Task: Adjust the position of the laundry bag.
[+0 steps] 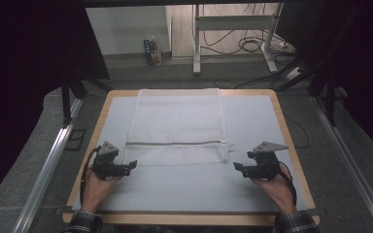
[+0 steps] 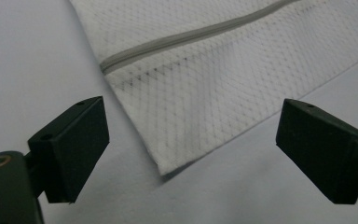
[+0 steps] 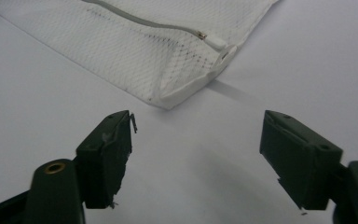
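Two tongs rest low over the desk point(image 1: 291, 145), one at each near corner of a white mesh laundry bag point(image 1: 177, 124) that lies flat across the middle of the desk, its far edge at the desk's far rim. The left tongs point(image 1: 132, 165) stand wide with nothing between the jaws; in the left gripper view the bag's near corner point(image 2: 165, 168) lies on the surface just ahead of the gap, untouched. The right tongs point(image 1: 238, 167) are also apart and empty, and the bag's other near corner point(image 3: 168, 100) lies just beyond them. A grey zip point(image 1: 175, 143) runs across the bag near its front edge, and its pull point(image 3: 213, 42) sits at the end nearest the right tongs. The desk has a pale blue-grey mat point(image 1: 184, 187) framed by a light wooden border. Beyond it is a grey carpeted floor point(image 1: 141, 77), with a white metal frame point(image 1: 233, 24), loose cables point(image 1: 252, 46) and a small carton point(image 1: 151, 52) by the wall. Metal rails point(image 1: 48, 165) run along both sides of the desk.
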A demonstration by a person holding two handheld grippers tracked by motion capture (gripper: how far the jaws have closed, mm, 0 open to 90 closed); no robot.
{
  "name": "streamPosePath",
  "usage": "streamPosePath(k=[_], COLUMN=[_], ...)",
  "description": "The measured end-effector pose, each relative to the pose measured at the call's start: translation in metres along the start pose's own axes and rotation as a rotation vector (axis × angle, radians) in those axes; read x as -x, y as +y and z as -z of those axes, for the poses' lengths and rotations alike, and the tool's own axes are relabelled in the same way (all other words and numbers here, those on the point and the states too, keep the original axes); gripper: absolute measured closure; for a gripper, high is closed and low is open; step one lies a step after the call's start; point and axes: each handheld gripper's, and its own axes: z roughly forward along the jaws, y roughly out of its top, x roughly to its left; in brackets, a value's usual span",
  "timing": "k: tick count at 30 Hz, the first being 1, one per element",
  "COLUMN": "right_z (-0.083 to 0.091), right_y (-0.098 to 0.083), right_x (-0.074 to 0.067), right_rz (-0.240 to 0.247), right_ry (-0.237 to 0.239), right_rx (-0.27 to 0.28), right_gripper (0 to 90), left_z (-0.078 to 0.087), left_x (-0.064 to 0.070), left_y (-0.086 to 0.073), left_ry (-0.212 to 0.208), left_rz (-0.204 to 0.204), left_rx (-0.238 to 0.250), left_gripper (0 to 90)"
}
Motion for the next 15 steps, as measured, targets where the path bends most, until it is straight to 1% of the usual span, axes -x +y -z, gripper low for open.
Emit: streamPosePath(k=[2, 6, 8, 10, 11, 12, 13, 15], right_z=[-0.004, -0.012, -0.014, -0.015, -0.018, -0.018, -0.024, -0.025], right_y=[0.003, 0.010, 0.014, 0.016, 0.021, 0.021, 0.025, 0.027], right_x=[0.000, 0.000, -0.001, -0.001, 0.000, 0.000, 0.002, 0.002], right_rz=[0.011, 0.034, 0.048, 0.051, 0.060, 0.060, 0.062, 0.061], right_ry=[0.000, -0.021, -0.030, -0.031, -0.045, -0.045, -0.052, -0.057], right_rx=[-0.005, -0.018, -0.014, -0.009, -0.008, -0.008, -0.008, -0.009], right_gripper=[31.7, 38.4, 42.1, 43.7, 46.5, 46.5, 49.8, 51.0], left_z=[-0.001, -0.005, -0.008, -0.009, -0.010, -0.010, -0.011, -0.012], left_x=[-0.002, -0.004, -0.006, -0.006, -0.008, -0.008, -0.010, -0.012], left_y=[0.001, 0.003, 0.004, 0.005, 0.007, 0.007, 0.008, 0.009], left_ry=[0.002, 0.014, 0.030, 0.034, 0.042, 0.042, 0.051, 0.057], left_rz=[0.004, 0.004, -0.010, -0.013, -0.016, -0.016, -0.025, -0.025], left_rx=[0.004, 0.004, -0.007, -0.008, -0.009, -0.009, -0.016, -0.016], left_gripper=[12.0, 15.8, 17.5, 18.7, 20.3, 21.0, 22.5, 22.9])
